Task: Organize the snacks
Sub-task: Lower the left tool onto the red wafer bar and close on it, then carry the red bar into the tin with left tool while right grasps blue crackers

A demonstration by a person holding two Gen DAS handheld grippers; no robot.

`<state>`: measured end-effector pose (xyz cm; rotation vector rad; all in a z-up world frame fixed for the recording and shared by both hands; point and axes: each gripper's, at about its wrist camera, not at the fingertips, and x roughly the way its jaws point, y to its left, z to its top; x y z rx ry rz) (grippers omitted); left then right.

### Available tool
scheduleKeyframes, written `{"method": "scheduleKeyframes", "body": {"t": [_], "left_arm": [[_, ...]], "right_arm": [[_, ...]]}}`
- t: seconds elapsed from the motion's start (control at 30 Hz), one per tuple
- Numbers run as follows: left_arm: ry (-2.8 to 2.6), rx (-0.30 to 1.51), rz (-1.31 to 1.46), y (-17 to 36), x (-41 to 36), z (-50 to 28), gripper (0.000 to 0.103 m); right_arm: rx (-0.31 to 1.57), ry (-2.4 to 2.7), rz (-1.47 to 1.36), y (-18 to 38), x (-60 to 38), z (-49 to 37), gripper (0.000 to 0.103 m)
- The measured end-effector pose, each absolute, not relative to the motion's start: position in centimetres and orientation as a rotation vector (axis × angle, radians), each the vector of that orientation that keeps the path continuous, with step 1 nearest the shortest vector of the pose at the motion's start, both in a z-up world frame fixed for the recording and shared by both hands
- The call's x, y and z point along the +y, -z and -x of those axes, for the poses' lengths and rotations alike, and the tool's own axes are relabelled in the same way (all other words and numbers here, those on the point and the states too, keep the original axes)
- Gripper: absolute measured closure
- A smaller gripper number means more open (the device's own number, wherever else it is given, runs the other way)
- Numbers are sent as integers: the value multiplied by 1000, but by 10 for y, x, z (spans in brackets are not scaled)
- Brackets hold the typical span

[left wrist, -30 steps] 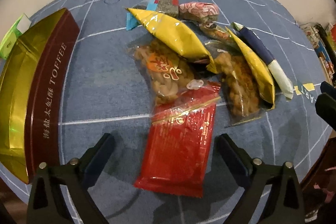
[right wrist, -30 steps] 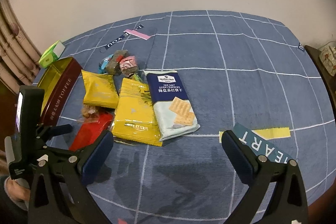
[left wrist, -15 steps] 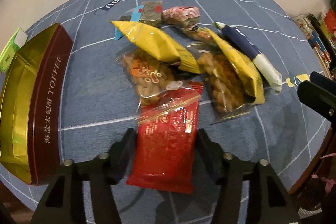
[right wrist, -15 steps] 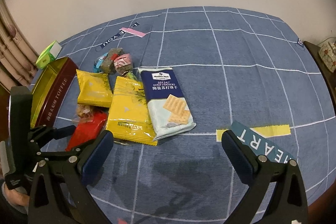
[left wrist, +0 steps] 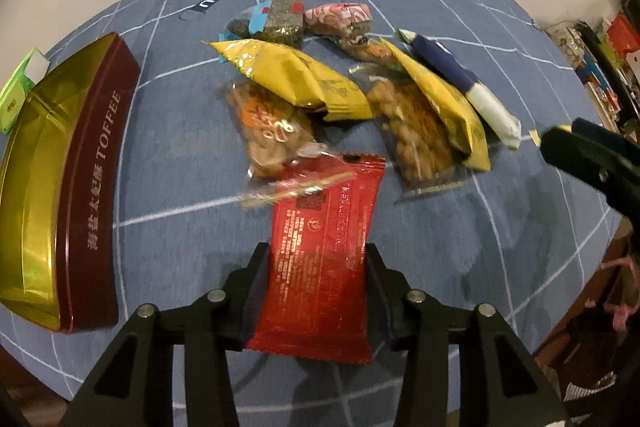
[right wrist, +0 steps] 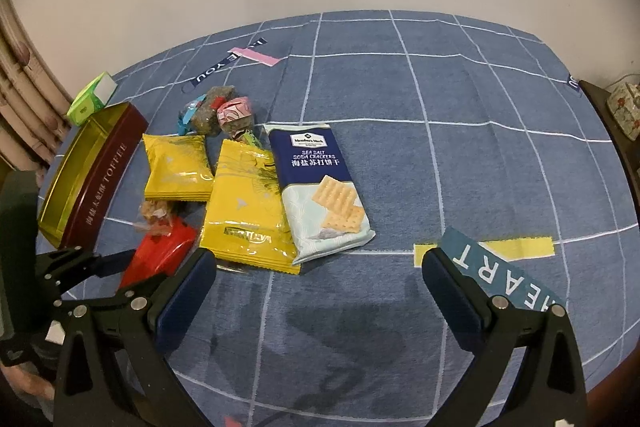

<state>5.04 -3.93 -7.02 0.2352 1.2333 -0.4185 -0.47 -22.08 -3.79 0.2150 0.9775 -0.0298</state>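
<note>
We note L gripper (left wrist: 318,281) jaws closing, pads touching both side edges of red packet (left wrist: 322,247); packet runs toward 12 o'clock. R gripper (right wrist: 320,291) spread wide, nothing between.

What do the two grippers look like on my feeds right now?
Both match: the left gripper and right gripper have matte black angular frames with silver rivets and flat, dark blue pads on the fingers. No cables or printed markings show on either.

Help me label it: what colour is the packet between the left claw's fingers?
Red packet, with small printed text on it; clearest in the left wrist view.
</note>
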Motion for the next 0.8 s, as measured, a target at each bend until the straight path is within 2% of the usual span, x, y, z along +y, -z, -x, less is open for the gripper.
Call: {"method": "scheduleKeyframes", "body": {"t": [0.8], "left_arm": [[438,1272,-225,59,-13,-14,57]], "right_arm": [[1016,-14,-151,52,-229,-29,1]]}}
